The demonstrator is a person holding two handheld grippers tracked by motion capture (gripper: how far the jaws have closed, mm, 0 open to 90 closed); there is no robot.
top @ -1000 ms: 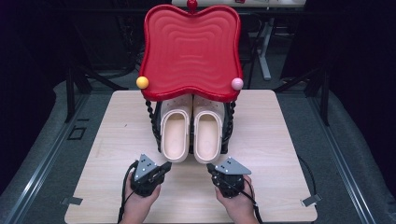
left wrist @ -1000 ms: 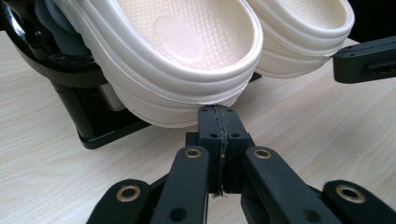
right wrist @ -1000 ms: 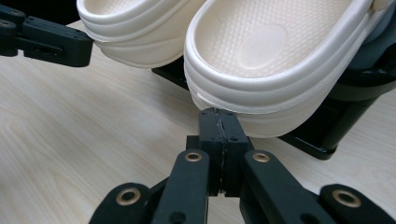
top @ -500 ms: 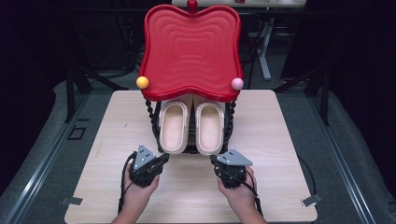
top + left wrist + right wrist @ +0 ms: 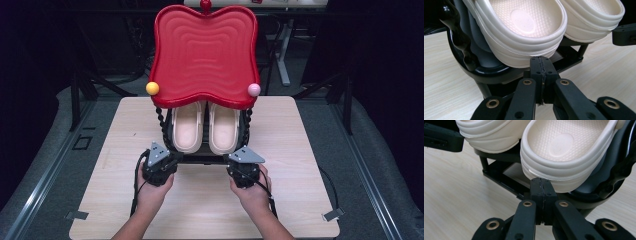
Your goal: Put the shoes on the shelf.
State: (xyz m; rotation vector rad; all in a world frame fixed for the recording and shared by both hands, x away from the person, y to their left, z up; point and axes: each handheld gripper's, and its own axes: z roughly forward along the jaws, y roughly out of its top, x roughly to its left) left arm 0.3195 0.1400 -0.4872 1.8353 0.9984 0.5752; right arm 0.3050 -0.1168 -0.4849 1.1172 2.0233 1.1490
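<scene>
My left claw [image 5: 167, 161] has its jaws pressed together with nothing between them. In the left gripper view its tip [image 5: 541, 65] sits just below the heel of the left clog [image 5: 524, 30], close to the rim; contact cannot be confirmed. My right claw [image 5: 239, 162] is likewise closed and empty. In the right gripper view its tip [image 5: 541, 186] sits just under the heel of the right clog [image 5: 564, 152].

Both cream clogs lie side by side, heels toward me, on the lower tier of a black rack [image 5: 200, 159] at the middle of the counter [image 5: 310, 200]. In the high view the left clog [image 5: 187, 131] and right clog [image 5: 223, 131] show their insoles; their toe ends are hidden.

Obstructions: a red tray [image 5: 205, 55] forms the rack's top tier and overhangs the front halves of the clogs. Twisted black posts [image 5: 160, 122] stand just outside each clog, flanking the heels. A curved black base rail [image 5: 461, 62] runs below the left clog's heel, directly ahead of my left claw. A yellow ball [image 5: 152, 88] and a pink ball [image 5: 254, 90] sit at the tray's near corners; a red knob [image 5: 205, 5] tops the far edge.

Tape tabs [image 5: 332, 215] mark the counter's near corners. No legible writing or branding appears on the clogs, rack or tray.
</scene>
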